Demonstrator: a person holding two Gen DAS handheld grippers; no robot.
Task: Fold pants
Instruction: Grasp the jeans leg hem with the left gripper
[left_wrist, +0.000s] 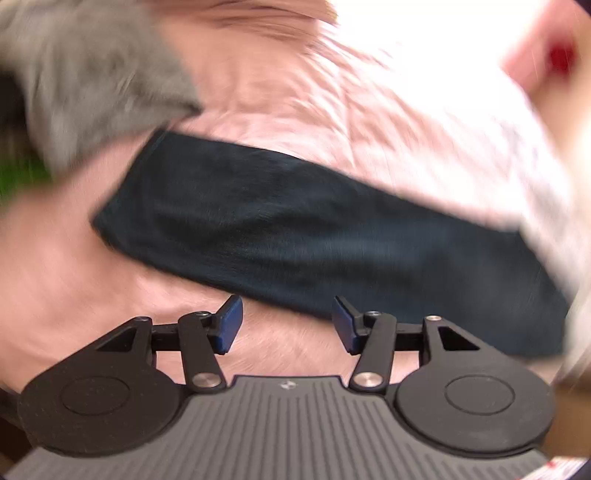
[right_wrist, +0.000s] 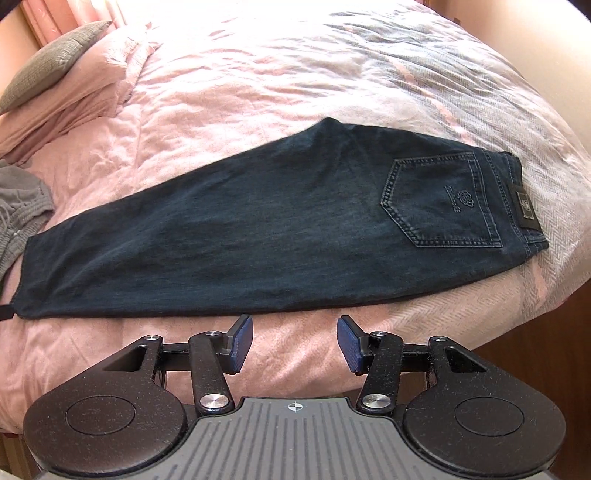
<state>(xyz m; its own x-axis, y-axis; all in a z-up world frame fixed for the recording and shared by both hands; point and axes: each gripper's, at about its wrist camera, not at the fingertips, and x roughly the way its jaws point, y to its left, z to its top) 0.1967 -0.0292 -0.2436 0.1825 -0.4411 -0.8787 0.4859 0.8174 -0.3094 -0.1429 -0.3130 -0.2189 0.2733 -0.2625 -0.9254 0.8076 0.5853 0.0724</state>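
Dark blue jeans (right_wrist: 258, 229) lie flat on the pink bed cover, folded lengthwise leg over leg. Their waistband and back pocket (right_wrist: 443, 206) are at the right, the leg hems at the left. My right gripper (right_wrist: 294, 341) is open, hovering just short of the jeans' near edge with nothing between its fingers. The left wrist view is blurred by motion. There the jeans (left_wrist: 295, 236) show as a dark band running across the bed, and my left gripper (left_wrist: 287, 325) is open near their lower edge, holding nothing.
The pink bed cover (right_wrist: 258, 74) is wrinkled. A grey garment (right_wrist: 18, 206) lies at the left beside the leg hems, also blurred in the left wrist view as the grey cloth (left_wrist: 92, 81). A grey cushion (right_wrist: 51, 59) rests on pink pillows at the back left. The bed's edge drops off at the right.
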